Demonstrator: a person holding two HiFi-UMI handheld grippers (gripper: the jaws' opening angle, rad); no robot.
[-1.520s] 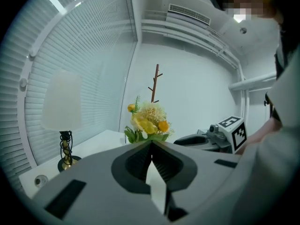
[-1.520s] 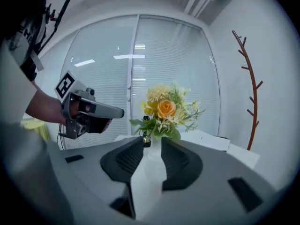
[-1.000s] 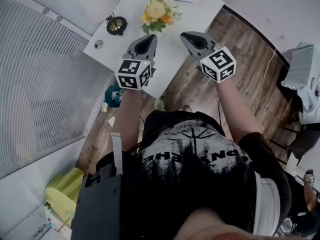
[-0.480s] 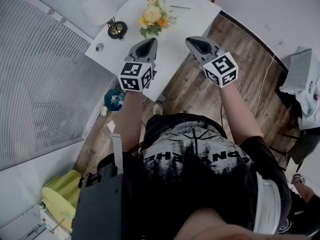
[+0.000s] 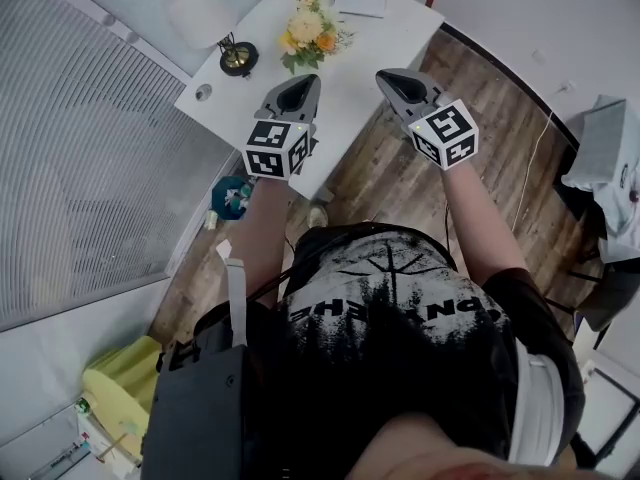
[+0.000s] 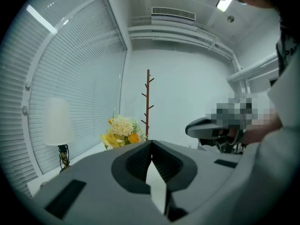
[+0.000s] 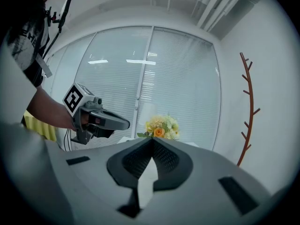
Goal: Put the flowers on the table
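Far left of the head view: slatted blinds (image 5: 90, 158) along the window side. At their foot, on the wooden floor (image 5: 400, 183), a teal object (image 5: 230, 197) sits just off the near corner of the counter (image 5: 350, 68).

The counter is white. On its left part stands a lamp (image 5: 236, 56) with a dark base and a white shade. A small round piece (image 5: 203, 92) lies near the lamp, on the person's side and not touching it.

Left claw (image 5: 311, 79): held over the near part of the counter, marker cube toward the person, tip aimed at the flowers (image 5: 308, 33). In the left gripper view its jaw tips meet, with nothing between them. Only the hollow behind the tips shows a gap.

Flowers: yellow, cream and orange heads with green leaves. They stand upright on the counter between the lamp and a white box (image 5: 360, 0) at the far right corner, well apart from both claws. Their foot is hidden behind the claw bodies in both gripper views. In the left gripper view a brown, branch-shaped coat stand (image 6: 148, 102) rises just right of them, against the far wall.

Right claw (image 5: 384, 72): beside the left one and apart from it, near the counter's right edge. Its tip points the same way and its cube is toward the person. In the right gripper view its jaws are together at the tips and empty.
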